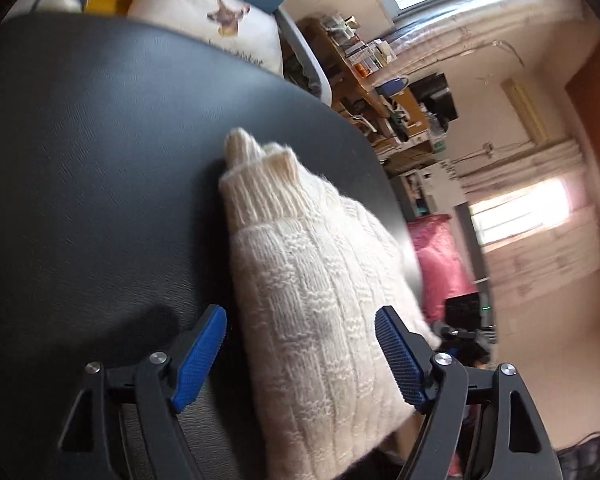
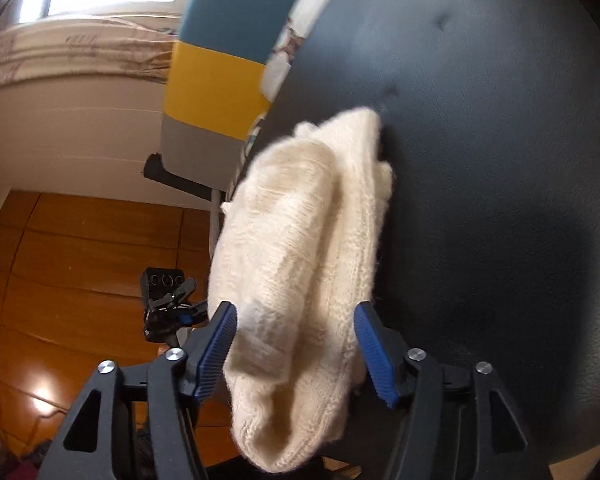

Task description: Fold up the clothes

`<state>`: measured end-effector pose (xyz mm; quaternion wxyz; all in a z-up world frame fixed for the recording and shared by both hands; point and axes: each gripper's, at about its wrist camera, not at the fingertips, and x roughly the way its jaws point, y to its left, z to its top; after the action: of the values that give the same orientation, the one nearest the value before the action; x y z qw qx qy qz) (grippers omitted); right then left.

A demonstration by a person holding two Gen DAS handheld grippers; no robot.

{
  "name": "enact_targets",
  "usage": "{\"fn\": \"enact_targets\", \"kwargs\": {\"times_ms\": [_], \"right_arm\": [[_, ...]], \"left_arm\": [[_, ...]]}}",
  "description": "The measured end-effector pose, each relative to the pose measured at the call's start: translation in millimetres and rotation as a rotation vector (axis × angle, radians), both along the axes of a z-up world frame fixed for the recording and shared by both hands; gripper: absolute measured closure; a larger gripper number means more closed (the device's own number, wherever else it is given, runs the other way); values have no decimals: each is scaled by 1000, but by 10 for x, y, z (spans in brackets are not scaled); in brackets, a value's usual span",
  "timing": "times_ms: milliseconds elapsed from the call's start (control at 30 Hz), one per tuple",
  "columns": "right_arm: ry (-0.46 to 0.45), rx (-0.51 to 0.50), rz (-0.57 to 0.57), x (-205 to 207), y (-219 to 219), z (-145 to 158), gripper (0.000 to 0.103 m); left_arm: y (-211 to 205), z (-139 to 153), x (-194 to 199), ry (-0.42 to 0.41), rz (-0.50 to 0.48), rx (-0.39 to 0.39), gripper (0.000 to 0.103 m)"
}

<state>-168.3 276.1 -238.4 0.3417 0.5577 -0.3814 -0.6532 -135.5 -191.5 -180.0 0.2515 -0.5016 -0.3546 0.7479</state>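
A cream knitted sweater [image 1: 312,280], folded into a thick bundle, lies on a black padded surface [image 1: 100,160] near its edge, ribbed cuff pointing away. My left gripper [image 1: 300,314] is open and straddles the near end of the bundle; the left blue pad stands off the knit, while the right pad is at its side. In the right wrist view the same sweater [image 2: 300,240] lies partly over the edge of the black surface [image 2: 500,160]. My right gripper [image 2: 295,308] is open around its near end, the knit filling the gap between the pads. The left gripper [image 2: 168,304] shows beyond it.
Cushions [image 1: 220,20] lie behind the black surface. A cluttered wooden shelf [image 1: 372,80] and a pink bag [image 1: 440,264] stand to the right. A blue, yellow and grey panel [image 2: 220,80] rises over the wooden floor [image 2: 60,260] on the other side.
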Motion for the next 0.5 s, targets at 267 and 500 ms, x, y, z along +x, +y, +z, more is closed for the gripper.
{"fn": "enact_targets", "kwargs": {"times_ms": [267, 500], "right_arm": [[-29, 71, -16, -87, 13, 9, 35], [-30, 86, 77, -155, -221, 5, 34]], "left_arm": [[171, -77, -145, -41, -47, 23, 20], [436, -144, -257, -54, -111, -23, 15]]}}
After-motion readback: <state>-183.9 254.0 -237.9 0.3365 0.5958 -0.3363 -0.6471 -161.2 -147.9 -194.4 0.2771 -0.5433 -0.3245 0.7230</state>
